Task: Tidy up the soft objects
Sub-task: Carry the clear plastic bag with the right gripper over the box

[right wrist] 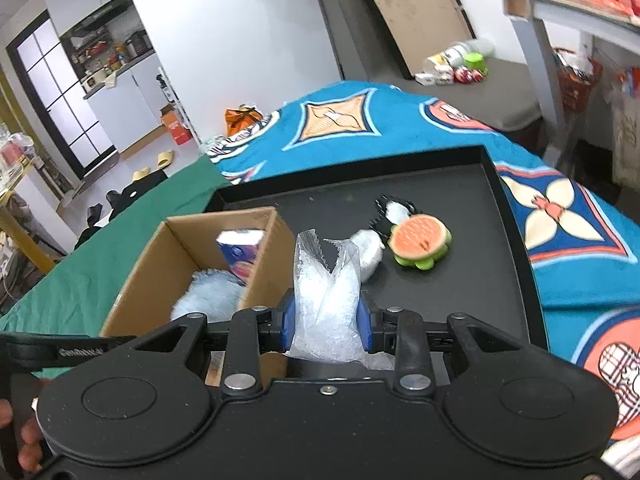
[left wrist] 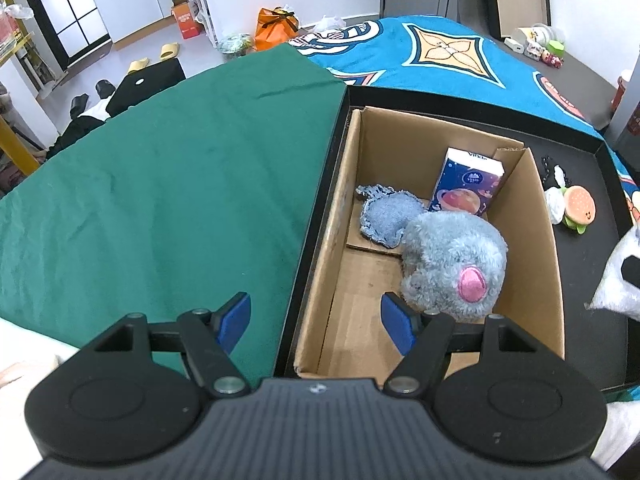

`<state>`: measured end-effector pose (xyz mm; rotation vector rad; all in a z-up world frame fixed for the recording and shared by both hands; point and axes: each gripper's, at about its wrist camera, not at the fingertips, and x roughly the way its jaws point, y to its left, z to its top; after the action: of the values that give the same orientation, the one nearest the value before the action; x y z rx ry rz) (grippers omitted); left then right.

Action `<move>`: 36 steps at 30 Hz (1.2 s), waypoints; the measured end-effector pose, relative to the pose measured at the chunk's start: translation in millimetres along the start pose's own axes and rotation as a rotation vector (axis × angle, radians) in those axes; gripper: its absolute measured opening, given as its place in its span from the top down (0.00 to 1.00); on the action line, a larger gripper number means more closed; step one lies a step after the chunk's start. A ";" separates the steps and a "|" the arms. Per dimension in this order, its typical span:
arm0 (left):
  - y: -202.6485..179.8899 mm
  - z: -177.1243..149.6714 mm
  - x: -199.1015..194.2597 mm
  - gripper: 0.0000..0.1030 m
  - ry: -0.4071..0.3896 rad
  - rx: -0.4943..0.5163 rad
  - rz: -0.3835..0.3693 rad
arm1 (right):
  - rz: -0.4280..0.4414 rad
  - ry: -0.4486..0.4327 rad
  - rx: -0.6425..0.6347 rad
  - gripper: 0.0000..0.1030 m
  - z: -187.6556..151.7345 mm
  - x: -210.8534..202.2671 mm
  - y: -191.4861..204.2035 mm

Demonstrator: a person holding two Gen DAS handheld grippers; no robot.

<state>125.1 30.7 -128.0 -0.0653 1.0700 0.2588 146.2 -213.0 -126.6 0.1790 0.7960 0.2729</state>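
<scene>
Right gripper [right wrist: 326, 326]: pressed on a clear bag [right wrist: 326, 300], held above the tray [right wrist: 460, 300]
Left gripper [left wrist: 316, 322]: spread, nothing held
Box [left wrist: 536, 240]: plush [left wrist: 452, 264] at 6 o'clock, tissue pack [left wrist: 466, 184] at 12 o'clock

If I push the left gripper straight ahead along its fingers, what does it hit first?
Probably the near left wall of the cardboard box, or the black tray rim beside it: the open left gripper straddles that edge. The grey plush toy lies right of that line. Depth is uncertain.
</scene>
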 end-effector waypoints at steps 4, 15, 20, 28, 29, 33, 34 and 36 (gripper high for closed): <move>4.8 0.3 1.7 0.32 0.001 -0.020 -0.022 | 0.007 -0.012 -0.024 0.71 6.8 -1.7 13.7; 16.3 -0.7 3.1 0.35 -0.013 -0.072 -0.068 | 0.025 -0.033 -0.079 0.71 20.6 -0.2 49.4; 20.3 -0.3 7.7 0.38 0.010 -0.087 -0.084 | 0.042 -0.038 -0.103 0.71 25.0 2.4 66.2; 26.7 -1.5 14.8 0.68 0.045 -0.112 -0.111 | 0.067 -0.033 -0.134 0.71 28.9 10.1 89.4; 27.9 -1.7 15.7 0.75 0.048 -0.120 -0.112 | 0.069 -0.032 -0.139 0.71 29.1 11.1 92.3; 31.6 -2.4 19.0 0.87 0.059 -0.140 -0.139 | 0.082 -0.025 -0.153 0.70 29.9 16.1 102.3; 32.5 -2.5 19.2 0.87 0.057 -0.145 -0.146 | 0.085 -0.024 -0.156 0.70 29.4 17.3 104.8; 34.1 -2.8 19.1 0.87 0.051 -0.154 -0.150 | 0.091 -0.018 -0.159 0.70 29.3 19.8 109.0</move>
<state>123.1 66.6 -143.7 -0.2906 1.0890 0.2039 161.7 -105.0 -91.6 0.0680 0.7456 0.4188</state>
